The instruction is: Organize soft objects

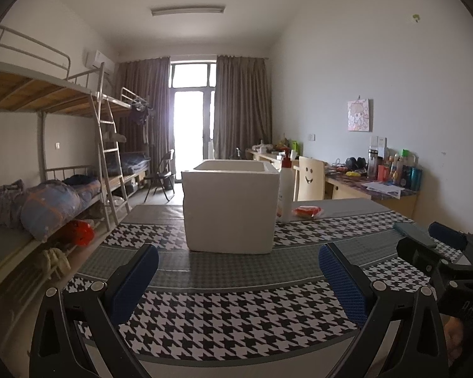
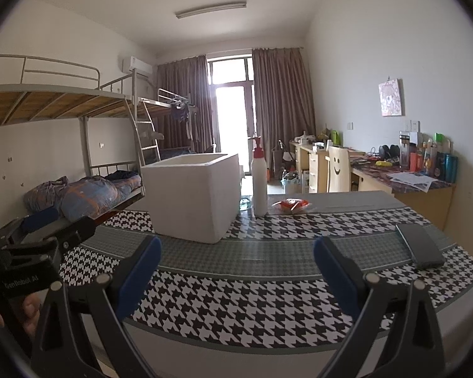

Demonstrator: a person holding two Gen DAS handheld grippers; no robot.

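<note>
left claw (image 1: 238,278) wide open, empty | right claw (image 2: 236,271) wide open, empty | red packet (image 2: 290,205) far back on desk (image 2: 242,312), beside bottle (image 2: 259,186) | likely light, squishy, crinkly; pinch middle gently

Left tool (image 1: 238,263) gapes empty above the houndstooth table (image 1: 224,321), facing a white foam box (image 1: 231,211).

The white box (image 1: 230,208) hides its inside — the orange packet's (image 2: 291,204) print (far off) is unreadable.
</note>
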